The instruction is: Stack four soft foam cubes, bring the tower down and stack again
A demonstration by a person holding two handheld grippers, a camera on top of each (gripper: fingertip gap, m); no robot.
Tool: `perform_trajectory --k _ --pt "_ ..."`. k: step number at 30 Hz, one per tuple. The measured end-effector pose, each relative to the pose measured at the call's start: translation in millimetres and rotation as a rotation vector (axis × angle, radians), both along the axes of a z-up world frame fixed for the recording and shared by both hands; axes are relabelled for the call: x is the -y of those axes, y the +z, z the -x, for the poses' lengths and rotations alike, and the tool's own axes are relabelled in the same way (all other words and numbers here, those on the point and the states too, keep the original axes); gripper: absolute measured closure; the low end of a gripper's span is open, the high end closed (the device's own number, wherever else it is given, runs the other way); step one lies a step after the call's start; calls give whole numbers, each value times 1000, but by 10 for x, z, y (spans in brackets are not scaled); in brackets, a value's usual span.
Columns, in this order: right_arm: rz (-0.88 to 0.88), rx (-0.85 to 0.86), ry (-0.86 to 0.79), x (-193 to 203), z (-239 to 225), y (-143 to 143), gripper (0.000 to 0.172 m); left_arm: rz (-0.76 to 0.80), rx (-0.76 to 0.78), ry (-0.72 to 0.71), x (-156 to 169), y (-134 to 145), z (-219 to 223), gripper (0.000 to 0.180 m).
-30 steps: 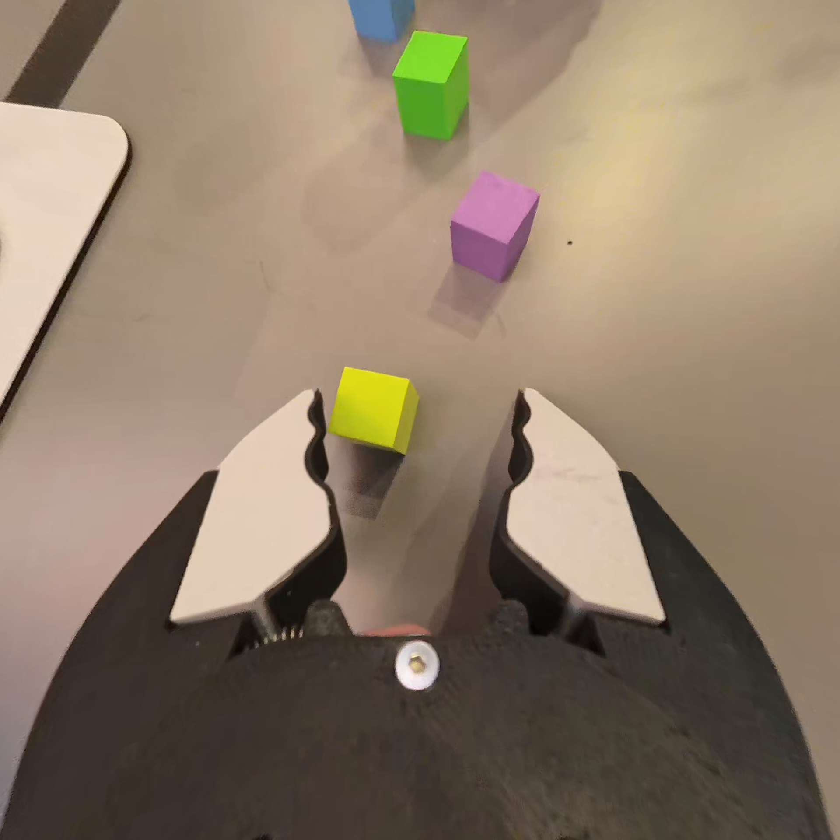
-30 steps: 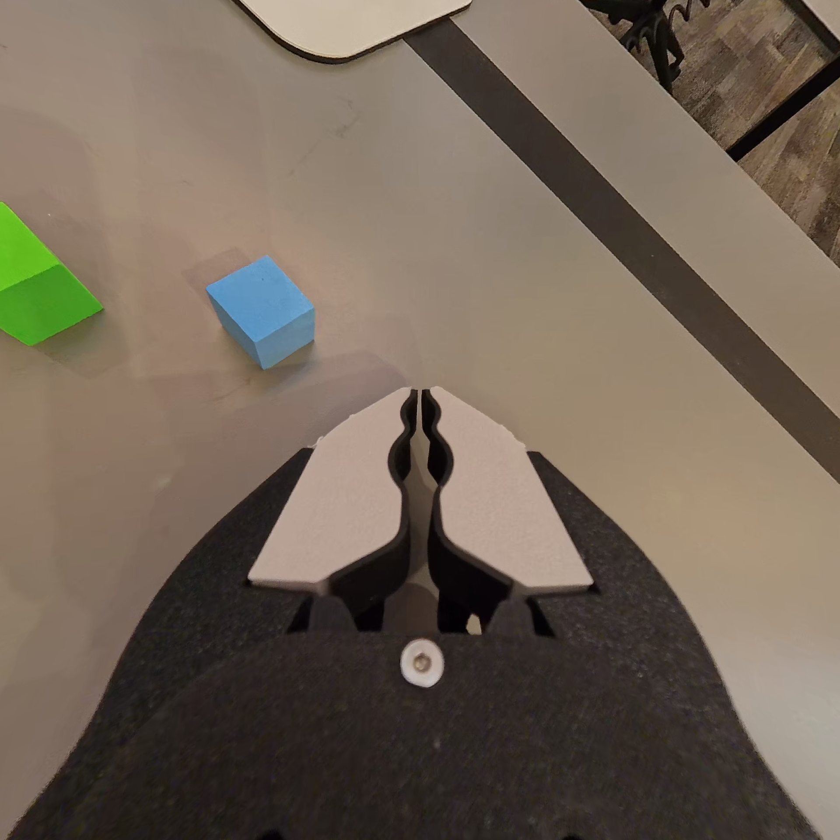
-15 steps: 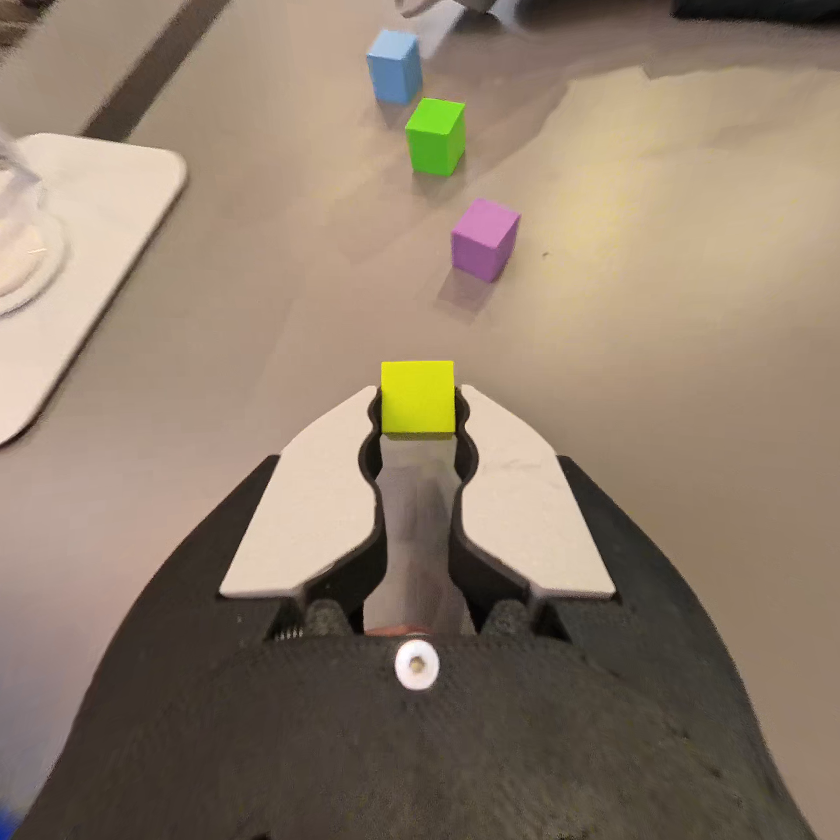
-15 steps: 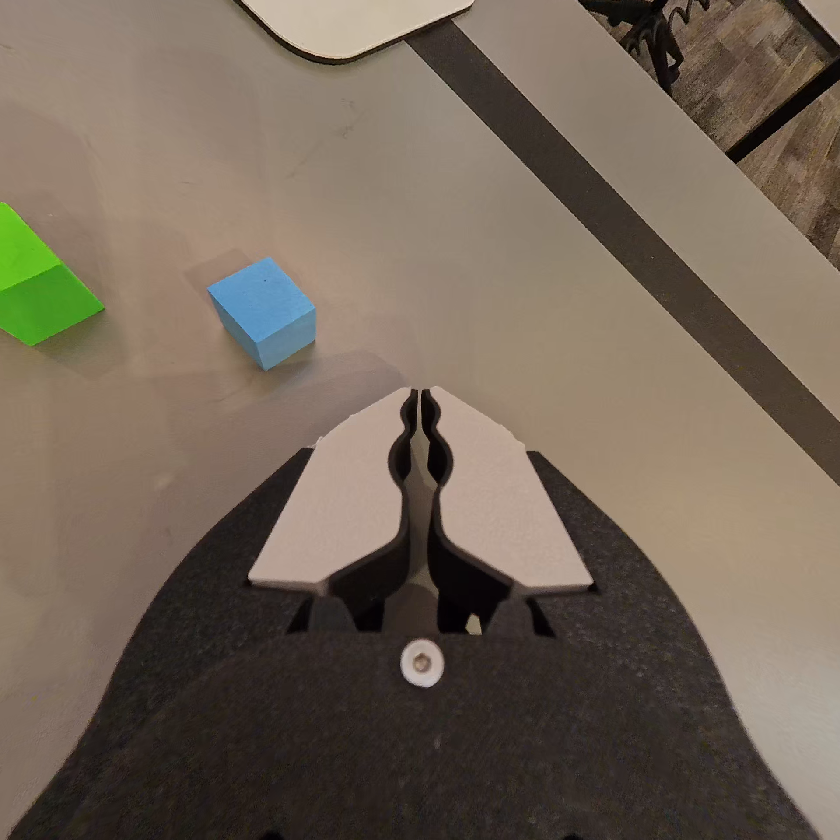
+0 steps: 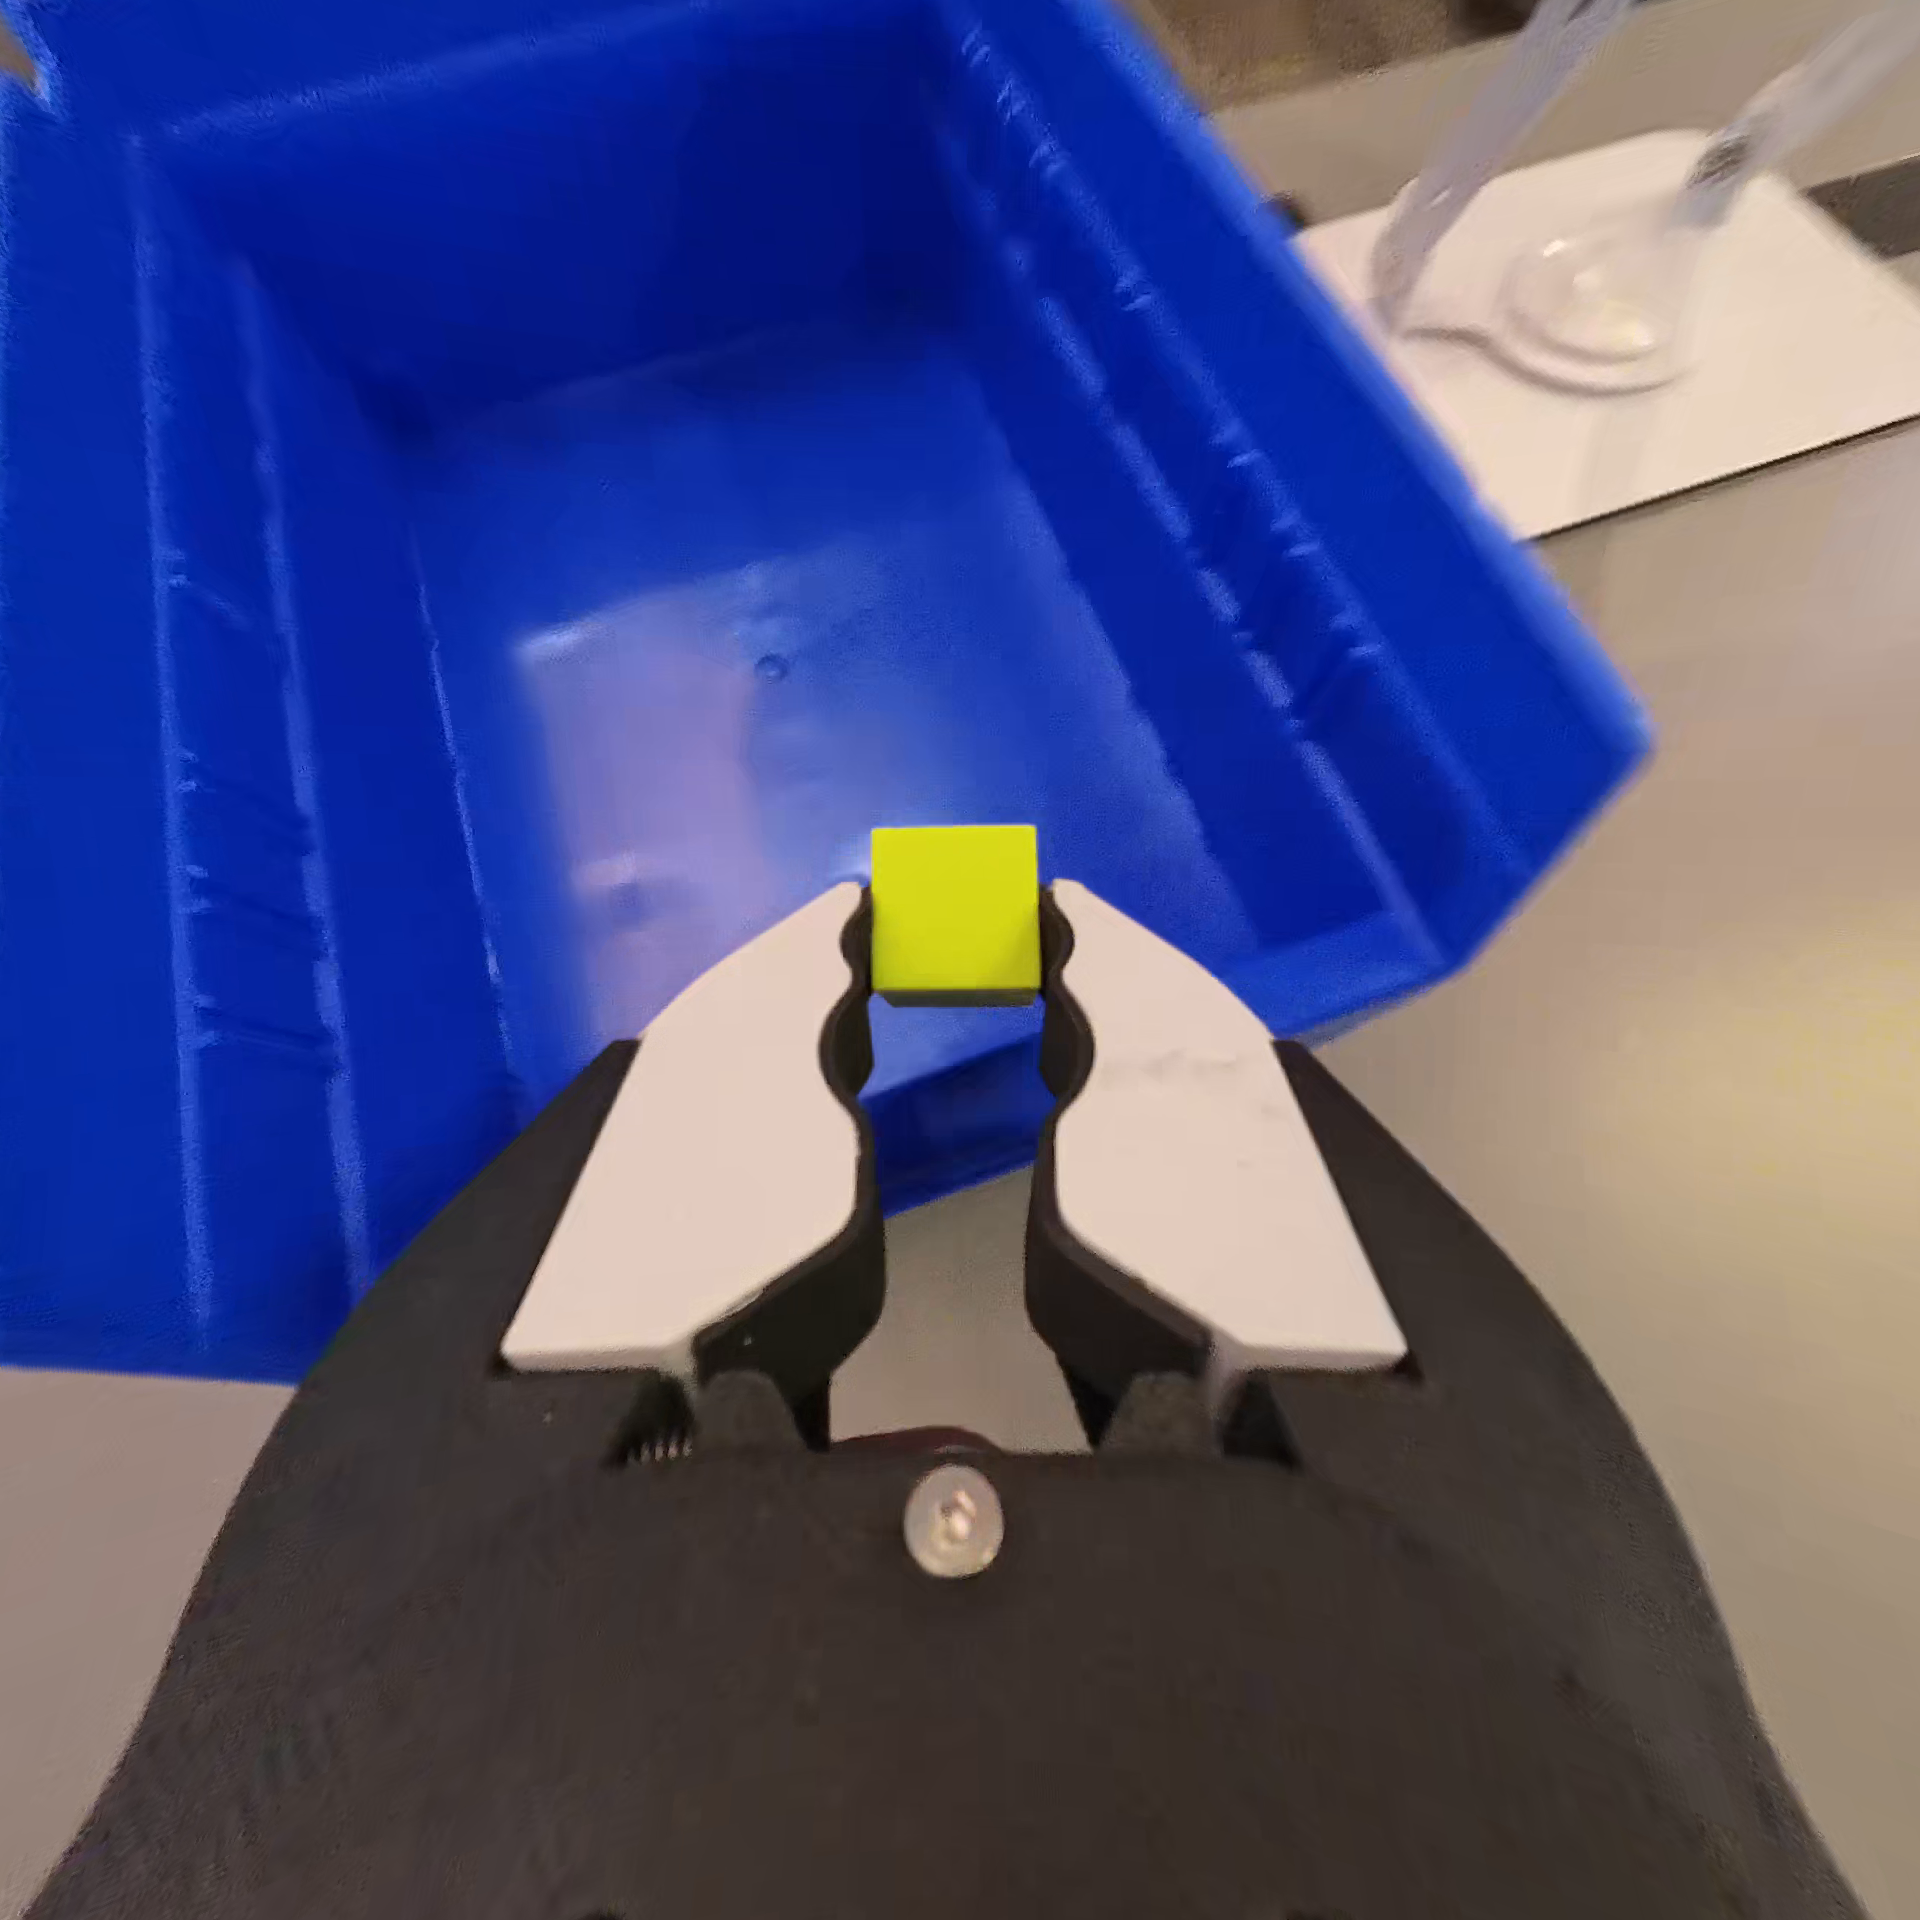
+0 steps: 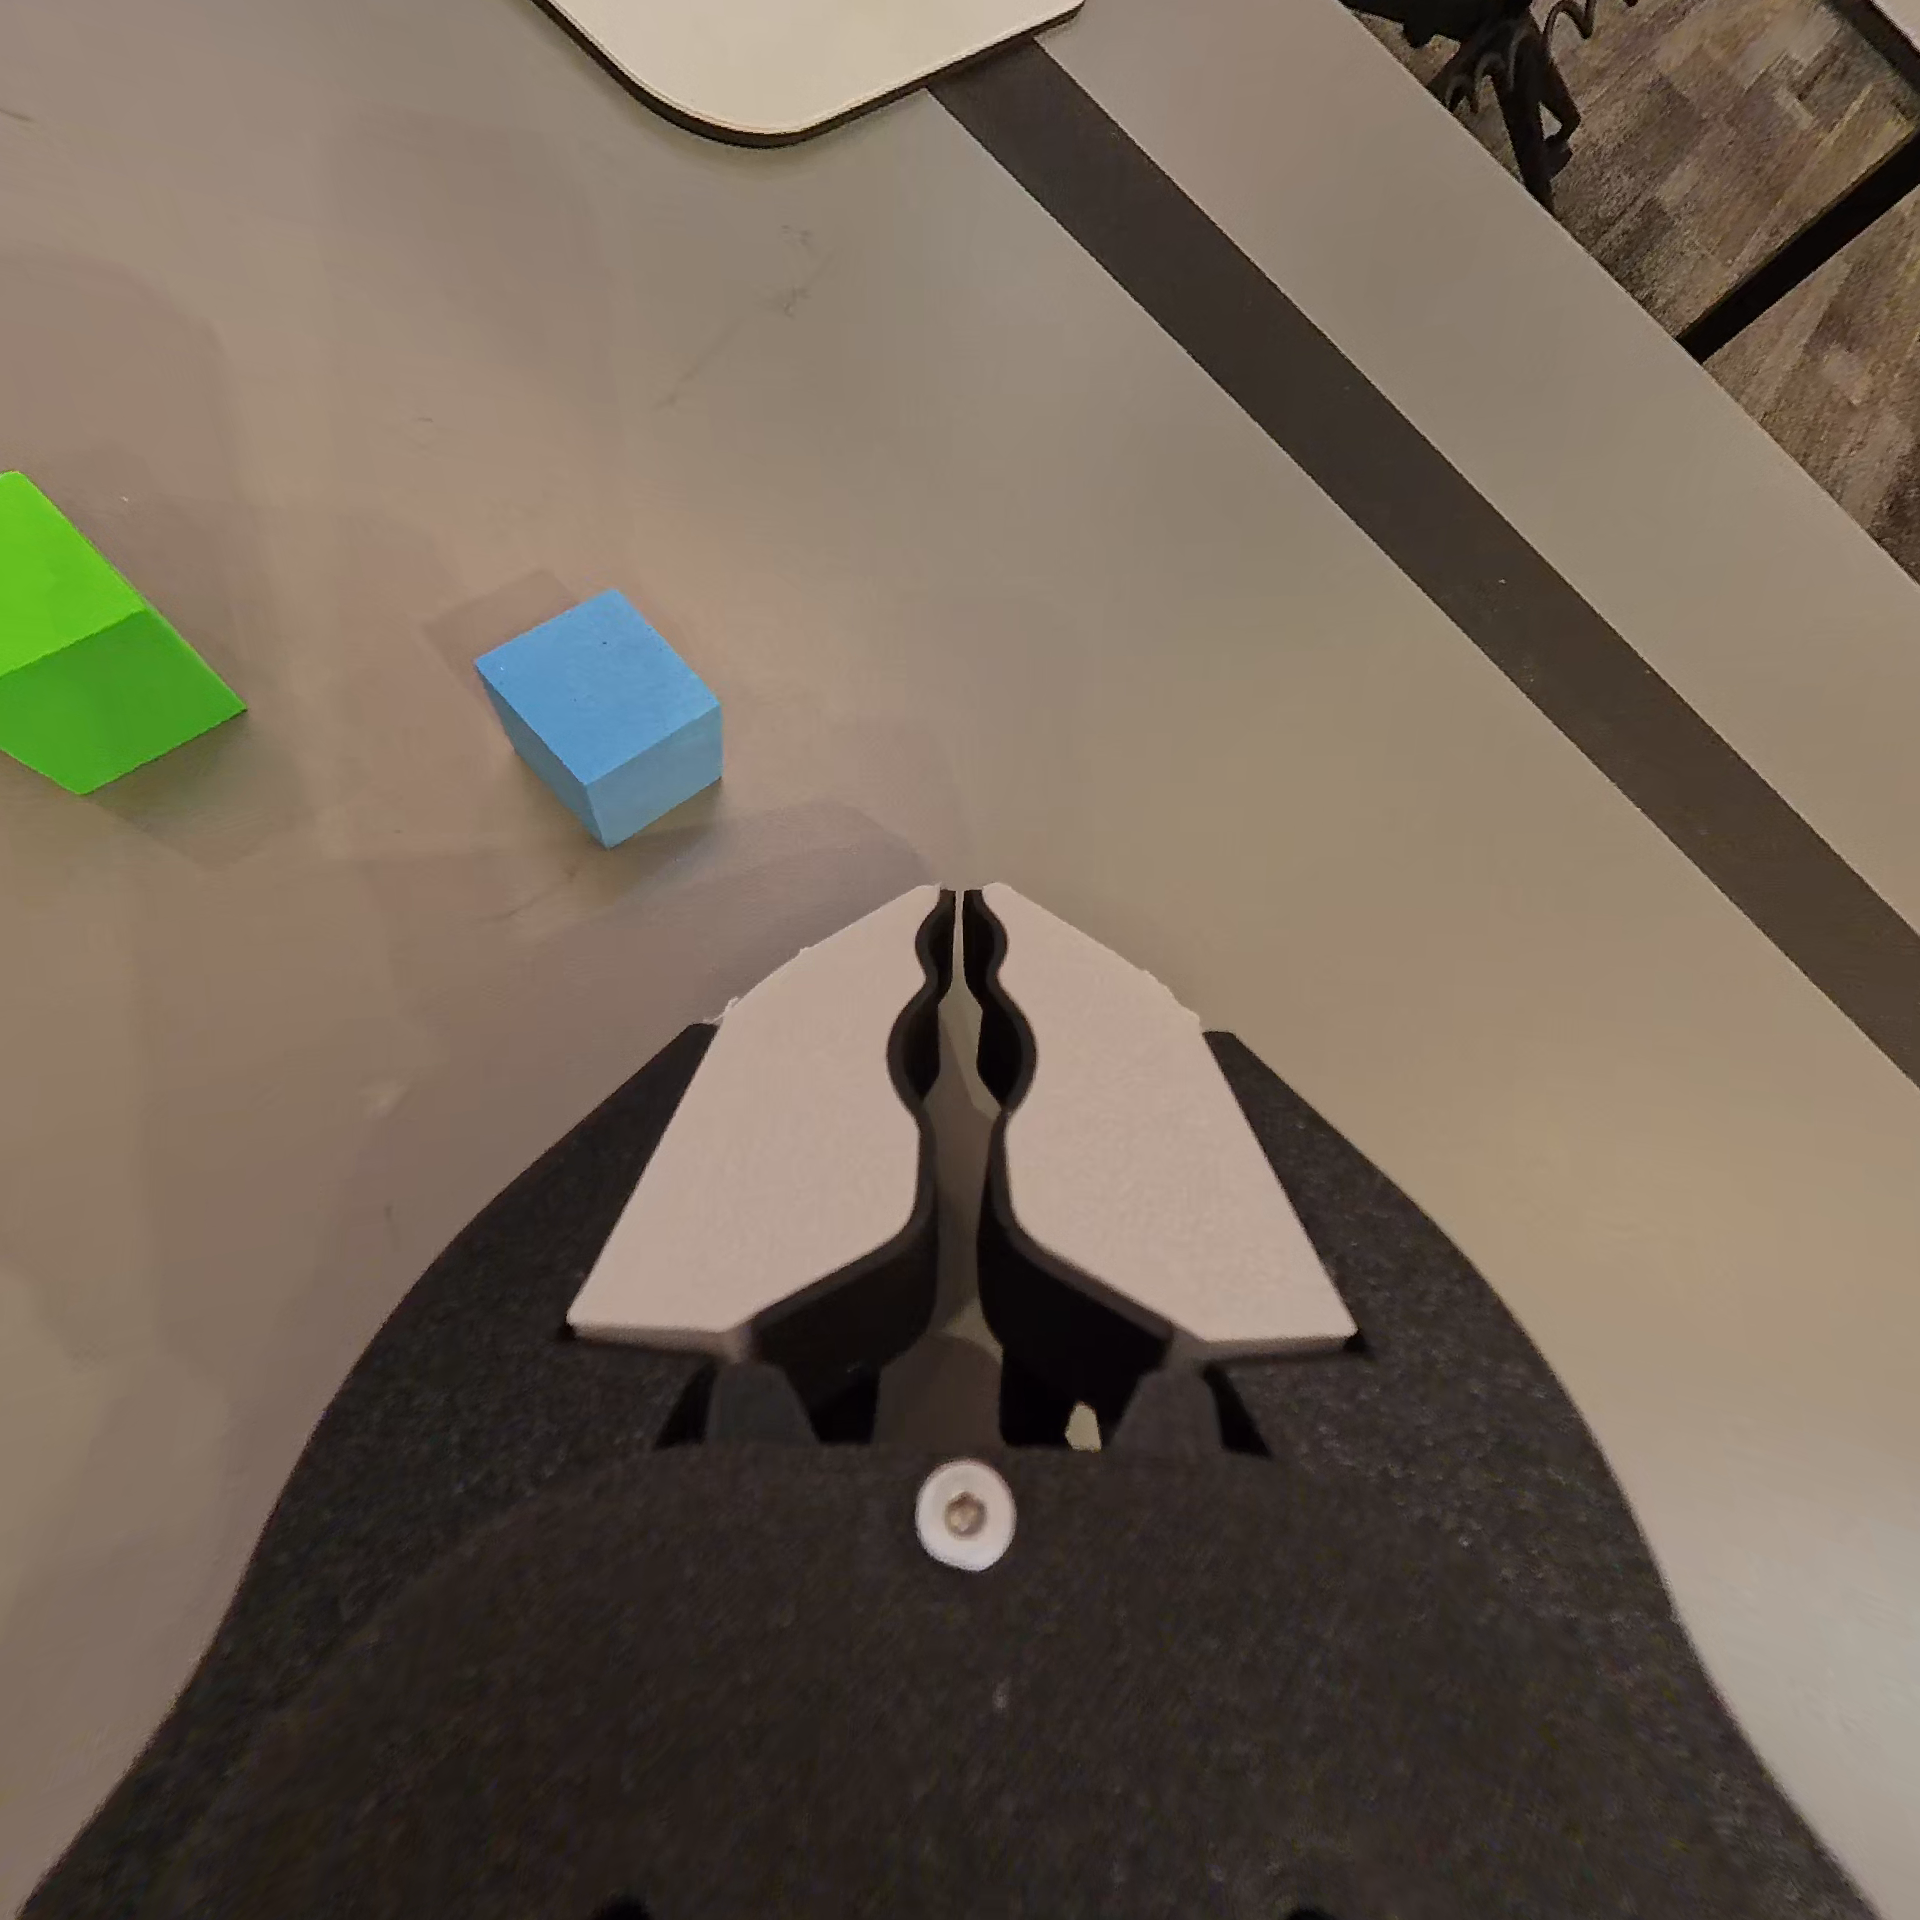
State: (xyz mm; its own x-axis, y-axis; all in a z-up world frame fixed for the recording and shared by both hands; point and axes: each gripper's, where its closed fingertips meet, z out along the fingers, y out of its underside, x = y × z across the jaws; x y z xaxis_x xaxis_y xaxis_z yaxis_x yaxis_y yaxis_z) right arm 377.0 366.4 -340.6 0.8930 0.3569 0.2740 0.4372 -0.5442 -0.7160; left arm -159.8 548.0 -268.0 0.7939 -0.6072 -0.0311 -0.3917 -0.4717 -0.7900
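In the left wrist view, our left gripper (image 5: 954, 940) has its two fingers pressed against the sides of a yellow cube (image 5: 954, 909), holding it in the air. Below and beyond it gapes a big blue bin (image 5: 727, 499), whose floor looks bare where we can see it. To the right, a white mat (image 5: 1662, 343) lies on the grey table (image 5: 1714, 987) with some clear glassware (image 5: 1538, 281) on it, too blurred to name.

In the right wrist view, our right gripper (image 6: 957, 896) is closed on nothing, its fingertips all but meeting just over the table. A blue cube (image 6: 603, 717) sits on the table near it, to the left, and a green cube (image 6: 94, 665) lies farther left, partly cut by the picture's edge. The two are well apart, each alone on the table. A corner of the white mat shows at the top.

We judge the task far from finished: no tower stands in either view. Only three cubes show; a fourth is out of sight. Everything about the stacking seems left to do.
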Motion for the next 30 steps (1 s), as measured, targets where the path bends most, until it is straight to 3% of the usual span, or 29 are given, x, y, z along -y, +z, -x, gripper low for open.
perform_trajectory --k 1,2,4,6,9,10,14,19,22,24,28,30 --pt "0 -1 0 -1 0 0 170 -29 -16 27 -98 8 55 151" --pt "1 -1 0 0 0 -1 170 -80 -7 42 -176 60 74 138" --pt "2 -3 0 0 0 -2 170 -47 23 50 -196 77 55 93" --pt "2 -4 0 0 0 -2 170 -72 16 66 -141 117 54 76" --pt "3 -5 1 0 0 -3 170 -159 9 -30 174 249 -177 91" --pt "3 -5 1 0 0 -3 170 -200 14 -104 342 321 -341 101" --pt "3 -5 1 0 0 -3 171 -303 12 -460 1150 467 -1189 111" --pt "3 -4 1 1 1 -3 171 -234 -34 -842 1958 176 -2268 104" --pt "3 -5 1 1 1 -2 171 -213 -196 -1001 2154 -148 -2693 97" --pt "4 -6 1 1 0 -3 171 -185 -214 -1084 2256 -277 -2929 98" --pt "7 -12 6 -1 6 -3 170 -94 -215 -1133 2272 -498 -3218 110" --pt "6 -11 8 -1 9 -3 170 -29 -295 -1143 2245 -697 -3226 118"
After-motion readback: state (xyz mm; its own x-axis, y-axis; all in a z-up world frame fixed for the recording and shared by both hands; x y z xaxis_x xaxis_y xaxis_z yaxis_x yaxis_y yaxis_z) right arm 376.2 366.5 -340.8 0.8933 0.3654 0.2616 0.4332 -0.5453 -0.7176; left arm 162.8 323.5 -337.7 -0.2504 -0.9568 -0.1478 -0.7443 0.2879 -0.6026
